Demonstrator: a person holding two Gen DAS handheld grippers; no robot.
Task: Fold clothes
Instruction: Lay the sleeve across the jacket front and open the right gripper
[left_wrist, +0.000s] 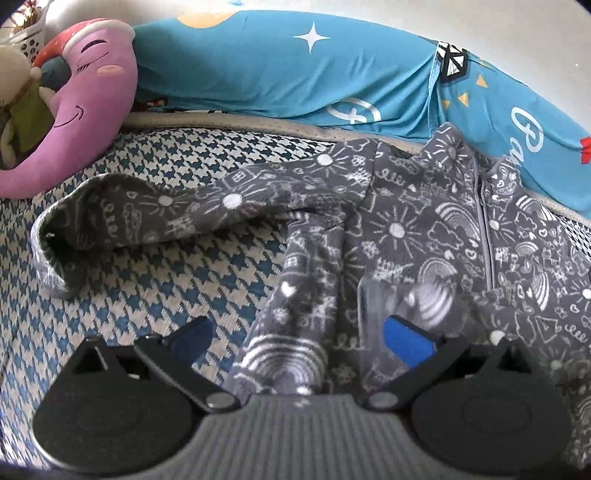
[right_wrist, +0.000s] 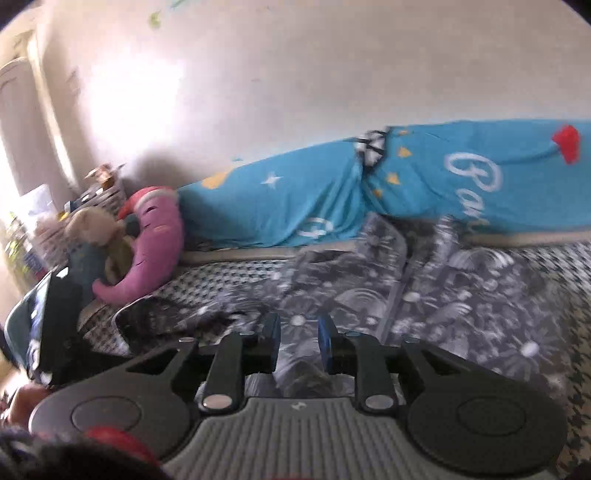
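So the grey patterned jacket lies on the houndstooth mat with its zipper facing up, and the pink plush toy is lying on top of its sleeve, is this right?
Not quite. The pink plush toy is not on the sleeve; it lies apart from it at the mat's edge, as the left wrist view shows. The grey patterned jacket does lie on the houndstooth mat, zipper up.

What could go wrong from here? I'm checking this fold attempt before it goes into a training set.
1. The left gripper is wide open over a bunched ridge of the grey patterned garment; closing there may pinch several layers and fold in a crease.
2. The sleeve lies spread out to the side with its cuff curled; folding the body first could trap it crooked.
3. The garment's collar lies close against the blue bedding, which might snag or get dragged.
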